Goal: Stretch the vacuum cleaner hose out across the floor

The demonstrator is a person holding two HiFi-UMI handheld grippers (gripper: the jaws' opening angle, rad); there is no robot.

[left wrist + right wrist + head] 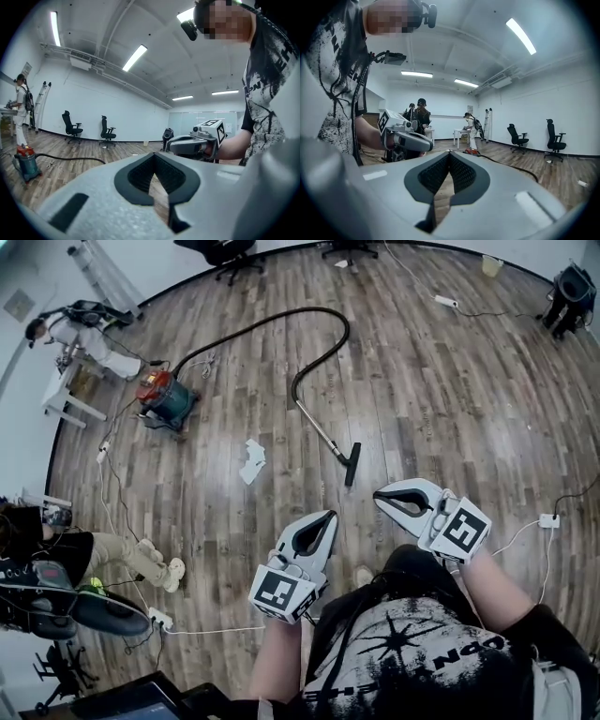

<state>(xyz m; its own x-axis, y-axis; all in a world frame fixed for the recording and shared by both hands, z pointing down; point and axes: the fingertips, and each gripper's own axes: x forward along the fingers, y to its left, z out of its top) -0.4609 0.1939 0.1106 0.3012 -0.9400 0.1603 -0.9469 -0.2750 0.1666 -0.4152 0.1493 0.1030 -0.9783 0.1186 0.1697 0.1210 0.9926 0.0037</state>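
Grey left tool [330, 516] and right tool [378, 494] point nearly level, closed, empty.

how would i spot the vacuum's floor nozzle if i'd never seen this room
Start at the red-topped vacuum canister on the wooden floor. Follow its black hose round its loop into the metal wand. The nozzle is the flat black head at the wand's end, unlike the crumpled white scrap nearby.

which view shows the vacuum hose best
The head view: the whole hose shows, curving from the canister vacuum to the wand and floor nozzle. The left gripper view and the right gripper view each catch only a short stretch near the canister.
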